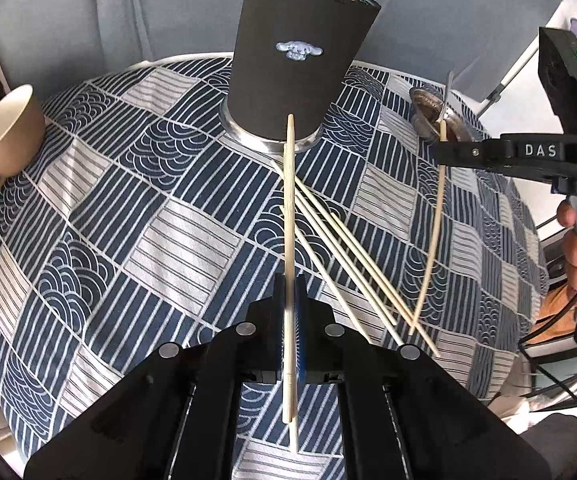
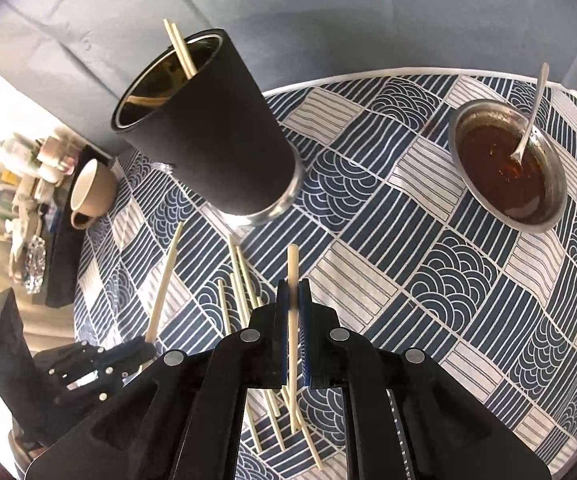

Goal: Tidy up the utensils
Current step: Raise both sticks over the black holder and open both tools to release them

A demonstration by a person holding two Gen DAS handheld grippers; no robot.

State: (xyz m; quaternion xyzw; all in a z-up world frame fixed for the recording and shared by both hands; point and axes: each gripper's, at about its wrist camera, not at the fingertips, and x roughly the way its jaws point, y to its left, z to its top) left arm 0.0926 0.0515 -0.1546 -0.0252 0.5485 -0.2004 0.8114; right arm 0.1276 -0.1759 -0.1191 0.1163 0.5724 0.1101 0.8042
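Observation:
A tall black cup [image 1: 300, 60] with a steel base stands on the patterned cloth and holds two chopsticks [image 2: 180, 50]; it also shows in the right wrist view [image 2: 216, 132]. My left gripper [image 1: 289, 280] is shut on one chopstick [image 1: 289, 200] that points toward the cup's base. My right gripper [image 2: 294, 288] is shut on another chopstick [image 2: 293, 276] above the cloth; it shows in the left wrist view [image 1: 442, 152] with its chopstick [image 1: 432, 232] hanging down. Several loose chopsticks [image 1: 352, 248] lie on the cloth between the grippers.
A beige mug [image 1: 6, 136] stands at the cloth's left edge. A steel bowl [image 2: 504, 168] of brown sauce with a spoon [image 2: 530, 116] sits at the far right. The blue and white cloth [image 1: 128, 240] covers a round table. A cluttered shelf [image 2: 28, 184] is at left.

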